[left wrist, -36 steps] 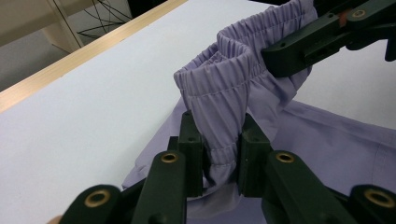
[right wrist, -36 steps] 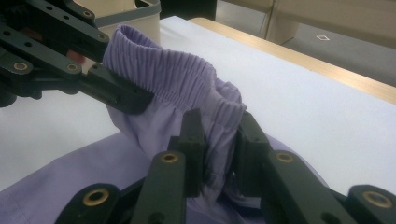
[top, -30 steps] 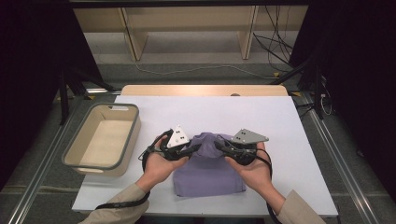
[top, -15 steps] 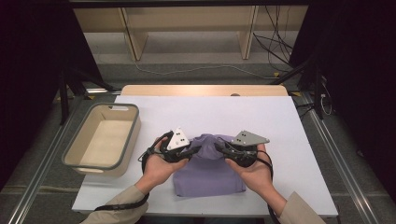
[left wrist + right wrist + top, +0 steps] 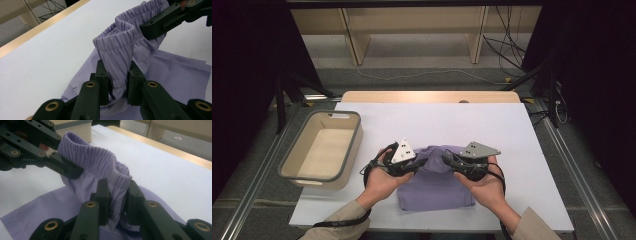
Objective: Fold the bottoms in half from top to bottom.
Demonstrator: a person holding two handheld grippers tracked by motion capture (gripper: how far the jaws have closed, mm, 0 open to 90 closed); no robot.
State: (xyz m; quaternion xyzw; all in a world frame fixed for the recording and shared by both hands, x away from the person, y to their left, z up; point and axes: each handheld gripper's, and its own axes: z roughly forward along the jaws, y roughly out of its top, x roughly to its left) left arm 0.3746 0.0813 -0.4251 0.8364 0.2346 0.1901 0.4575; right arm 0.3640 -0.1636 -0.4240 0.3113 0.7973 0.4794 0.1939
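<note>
A lilac garment (image 5: 434,187) with an elastic waistband lies on the white table (image 5: 447,120), near the front edge. Its waistband (image 5: 117,40) is lifted off the cloth and bunched between the two grippers. My left gripper (image 5: 117,83) is shut on the left end of the waistband; in the high view it sits at the garment's upper left (image 5: 414,164). The right gripper (image 5: 117,200) is shut on the other end of the waistband (image 5: 95,162), at the garment's upper right (image 5: 447,161). Both point inward, toward each other, a short gap apart.
A beige, grey-rimmed tub (image 5: 294,167) stands at the table's left edge, close to my left hand. A wooden strip (image 5: 432,96) runs along the far edge. Beyond it are shelf legs and cables on the floor. White tabletop stretches behind and right of the garment.
</note>
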